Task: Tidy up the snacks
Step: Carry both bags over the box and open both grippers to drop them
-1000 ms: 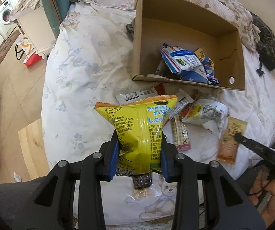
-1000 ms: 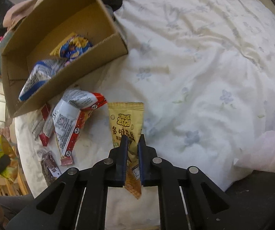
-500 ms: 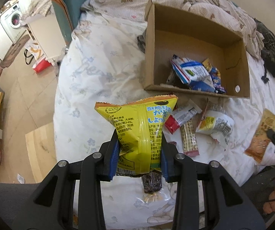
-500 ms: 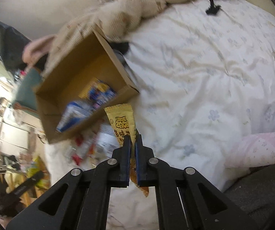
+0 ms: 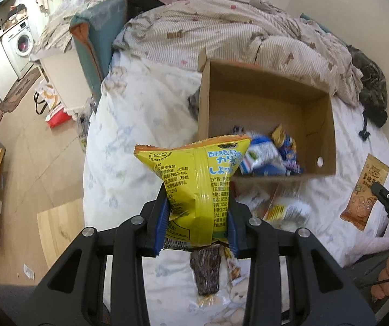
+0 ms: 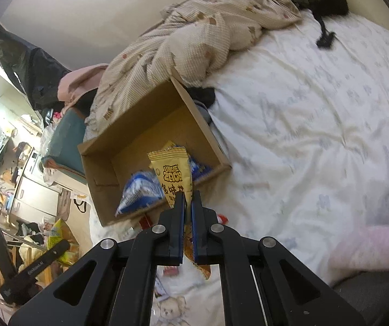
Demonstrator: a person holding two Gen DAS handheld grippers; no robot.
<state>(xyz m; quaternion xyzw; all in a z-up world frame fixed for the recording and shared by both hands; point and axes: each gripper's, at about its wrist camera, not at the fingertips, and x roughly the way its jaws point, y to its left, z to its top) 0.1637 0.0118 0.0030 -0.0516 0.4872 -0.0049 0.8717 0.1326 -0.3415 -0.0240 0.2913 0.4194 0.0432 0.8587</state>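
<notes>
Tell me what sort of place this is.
Most likely a bedroom in a small, cluttered home. A cardboard box of snacks sits on a bed sheet printed with flowers, a rumpled blanket lies behind it, and a washing machine stands in the next area.

Yellow snack bag (image 5: 199, 187) between left hand-held gripper (image 5: 195, 222) fingers.
</notes>
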